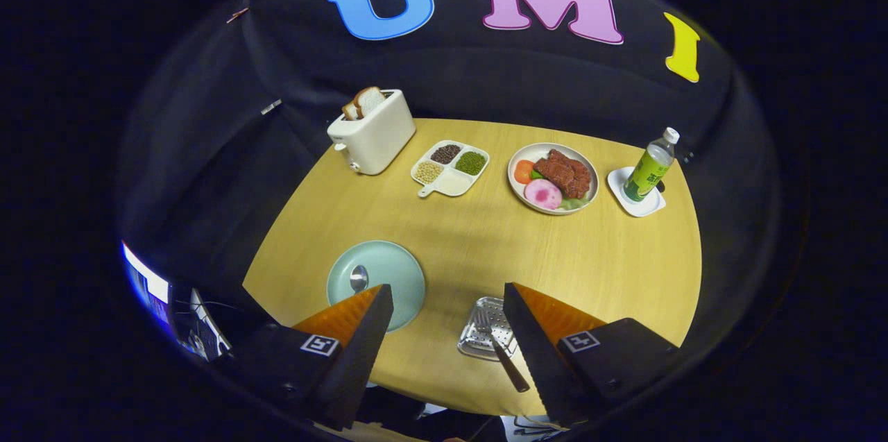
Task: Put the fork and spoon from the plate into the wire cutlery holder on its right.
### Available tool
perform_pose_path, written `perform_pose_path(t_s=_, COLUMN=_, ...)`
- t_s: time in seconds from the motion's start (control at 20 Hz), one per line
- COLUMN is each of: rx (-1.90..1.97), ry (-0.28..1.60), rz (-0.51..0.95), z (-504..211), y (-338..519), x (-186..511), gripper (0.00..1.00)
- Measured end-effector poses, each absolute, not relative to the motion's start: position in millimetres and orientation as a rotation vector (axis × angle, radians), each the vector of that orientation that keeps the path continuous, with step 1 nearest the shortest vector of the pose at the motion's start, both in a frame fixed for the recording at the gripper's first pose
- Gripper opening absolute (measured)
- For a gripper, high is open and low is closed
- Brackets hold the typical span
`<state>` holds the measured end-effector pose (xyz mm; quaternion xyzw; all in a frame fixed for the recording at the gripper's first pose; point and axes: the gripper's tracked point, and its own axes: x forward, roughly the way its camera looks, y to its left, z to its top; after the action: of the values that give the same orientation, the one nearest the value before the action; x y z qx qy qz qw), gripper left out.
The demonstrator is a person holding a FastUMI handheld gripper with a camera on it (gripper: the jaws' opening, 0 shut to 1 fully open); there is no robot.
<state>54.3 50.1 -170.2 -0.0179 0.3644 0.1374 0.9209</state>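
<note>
One spoon (359, 277), one fork (494, 339)

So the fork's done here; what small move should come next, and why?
Probably swing the open gripper toward the light green plate and lower over the spoon. The fork already lies in the wire cutlery holder, the spoon is still on the plate, and the fingers hold nothing.

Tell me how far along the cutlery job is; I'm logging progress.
Done: the fork already lies in the wire cutlery holder, handle sticking out toward the camera. In hand: nothing; the gripper is open, fingers spread above the table. Left: the spoon still sits on the pale green plate, beside the left finger, and must go into the holder.
</note>
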Motion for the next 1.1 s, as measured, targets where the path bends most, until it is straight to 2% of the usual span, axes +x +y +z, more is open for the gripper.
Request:
perform_pose_path(t_s=0.25, rx=-0.03, ry=0.757, rz=0.338, z=-192.2, y=109.9, x=50.1, gripper=1.0)
perform_pose_path(t_s=0.6, rx=-0.073, ry=0.908, rz=0.395, z=-263.3, y=175.4, x=36.6, gripper=1.0)
perform_pose_path(t_s=0.9, rx=-0.103, ry=1.037, rz=0.358, z=-330.5, y=195.7, x=32.4, gripper=1.0)
perform_pose_path(t_s=1.1, rx=-0.152, ry=1.058, rz=0.319, z=-356.4, y=199.5, x=36.5, gripper=1.0)
